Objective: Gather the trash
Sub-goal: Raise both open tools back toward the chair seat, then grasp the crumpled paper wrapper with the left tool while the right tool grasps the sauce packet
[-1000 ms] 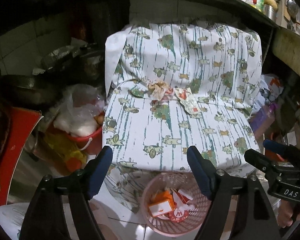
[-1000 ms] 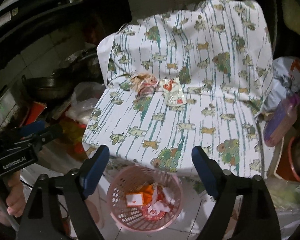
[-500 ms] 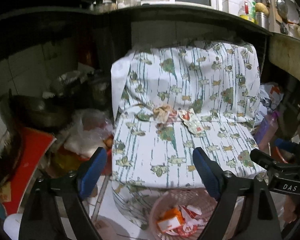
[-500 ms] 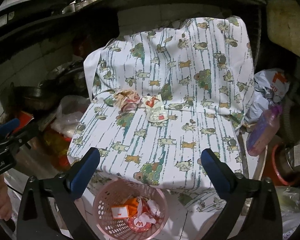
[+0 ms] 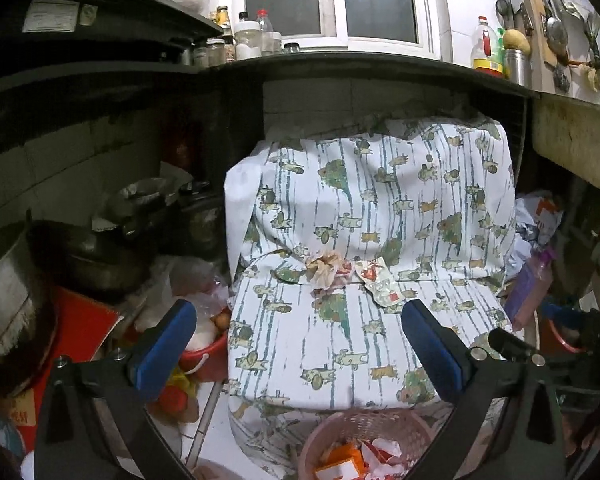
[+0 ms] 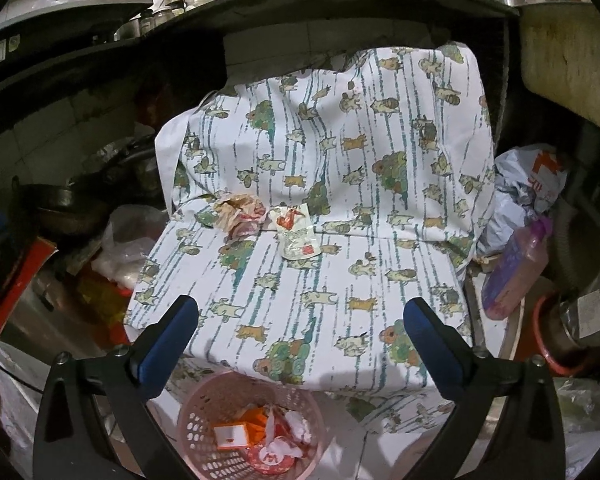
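Pink plastic mesh formed the basket (image 6: 252, 426) on the floor at the foot of the cloth-covered chair (image 6: 320, 280); it already held an orange-and-white carton, crumpled white paper and a red-printed wrapper, so the collecting seemed partly done. Two pieces of trash lay on the seat, at the fold below the backrest: a crumpled paper wad (image 6: 240, 214) and, just beside it, a flattened sauce packet (image 6: 296, 232). Both claws hung well back from them; the left claw (image 5: 300, 344) was spread wide and empty; the right claw (image 6: 300, 340) was likewise spread with nothing between its blue pads (image 6: 432, 340). The step in hand looked like lining up for the next pick; that move would call for reaching forward over the seat, closing on one piece, and carrying it back to drop into the basket.
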The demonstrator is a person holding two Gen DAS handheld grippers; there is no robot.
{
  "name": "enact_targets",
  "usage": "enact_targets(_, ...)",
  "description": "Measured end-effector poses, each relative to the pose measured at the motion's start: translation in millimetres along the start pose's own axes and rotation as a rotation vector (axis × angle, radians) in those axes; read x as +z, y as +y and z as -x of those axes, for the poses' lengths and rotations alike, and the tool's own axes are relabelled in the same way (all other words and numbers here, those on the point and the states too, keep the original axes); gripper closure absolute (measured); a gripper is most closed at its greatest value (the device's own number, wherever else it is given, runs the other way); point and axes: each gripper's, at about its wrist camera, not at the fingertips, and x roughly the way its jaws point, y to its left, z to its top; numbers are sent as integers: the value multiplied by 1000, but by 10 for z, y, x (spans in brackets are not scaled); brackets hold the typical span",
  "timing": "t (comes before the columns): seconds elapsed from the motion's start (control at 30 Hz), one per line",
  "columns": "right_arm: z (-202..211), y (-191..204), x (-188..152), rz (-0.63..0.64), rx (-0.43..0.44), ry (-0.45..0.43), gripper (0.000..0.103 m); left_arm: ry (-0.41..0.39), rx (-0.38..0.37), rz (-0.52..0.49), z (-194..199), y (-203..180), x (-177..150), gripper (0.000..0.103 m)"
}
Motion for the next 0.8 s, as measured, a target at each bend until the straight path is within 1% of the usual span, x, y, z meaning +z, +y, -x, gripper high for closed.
enact_targets(0.1, 3, -21, 45, 6, -8, -10, 1, 12, -23, -2, -86, 37, 194, 0)
enact_targets(0.2, -38, -67, 147, -1, -10, -5, 1, 2, -13, -33, -175, 45, 434, 0)
enact_targets(0.27, -59, -103, 253, -16, 1, 6, 1, 1, -20, -43, -257, 59, 596, 0)
enact_targets(0.37, -84, -142, 487, -24, -10, -8, 1, 9, -13, -33, -416, 90, 834, 0)
enact_targets(0.57, -171, -216, 1099, -16, -44, -89, 1, 0, -8, -7, -716, 82, 1188, 0)
enact_targets(0.63, -232, -234, 1296, -17, -52, -112, 1, 16, -19, -4, -866, 73, 1245, 0)
enact_targets(0.73, -343, -236, 1522, -30, -56, -133, 1, 89, -25, 63, -1223, 152, 1286, 0)
enact_targets(0.8, -441, -221, 1626, -29, -51, -137, 1, 116, -42, 87, -1407, 191, 1295, 0)
